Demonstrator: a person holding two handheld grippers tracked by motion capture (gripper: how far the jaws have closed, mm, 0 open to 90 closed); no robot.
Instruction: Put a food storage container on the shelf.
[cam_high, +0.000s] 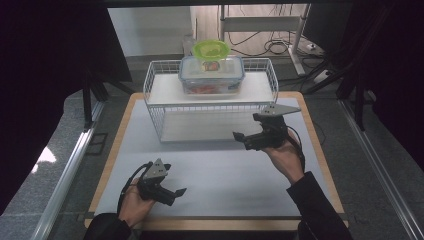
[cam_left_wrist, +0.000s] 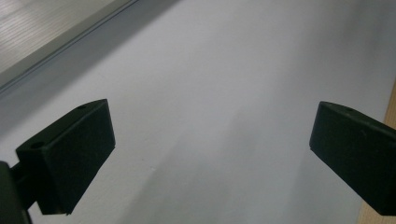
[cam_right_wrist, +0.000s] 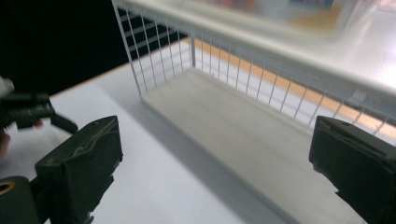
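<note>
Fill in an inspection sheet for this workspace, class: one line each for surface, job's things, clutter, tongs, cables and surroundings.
Surface: white mat on a wood-edged table, bare in front.
Job's things: white wire rack at the far side; a clear lidded container sits on its upper shelf, with a green bowl behind it; lower shelf bare.
Clutter: nothing seen.
Tongs: left tongs low over the mat near the front, jaws wide apart, holding nothing; right tongs raised by the rack's front right, jaws apart, holding nothing.
Cables: black cable trails from the left tongs; loose cables on the floor beyond.
Surroundings: grey floor, dark curtains at both sides.
</note>
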